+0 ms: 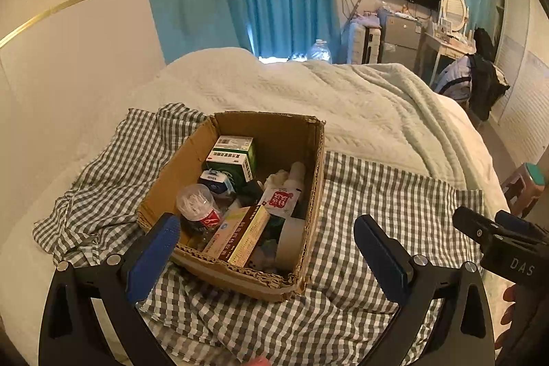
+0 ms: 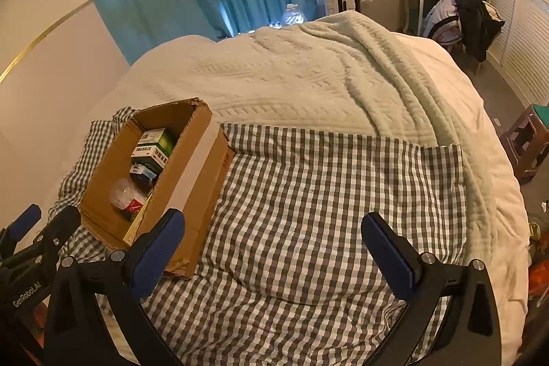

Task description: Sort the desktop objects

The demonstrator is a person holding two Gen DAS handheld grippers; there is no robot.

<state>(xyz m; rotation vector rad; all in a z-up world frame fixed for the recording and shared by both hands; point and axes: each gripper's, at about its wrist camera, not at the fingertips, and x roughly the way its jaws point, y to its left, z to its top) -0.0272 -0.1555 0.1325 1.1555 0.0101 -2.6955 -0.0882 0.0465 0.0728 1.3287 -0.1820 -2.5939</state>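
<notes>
on a bed's checked cloth [image 2: 308, 194], we see the cardboard box [image 1: 284, 139] just beyond our left gripper [image 1: 267, 239]; both it and our right gripper [image 2: 272, 239] spread wide, empty.

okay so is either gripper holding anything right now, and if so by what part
Nothing is held. The left gripper is open above the cardboard box, the right gripper open over the checked cloth; nothing sits between either pair of fingers.

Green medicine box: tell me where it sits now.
The green medicine box lies in the cardboard box's far left corner in the left wrist view, just behind a small blue carton.
</notes>
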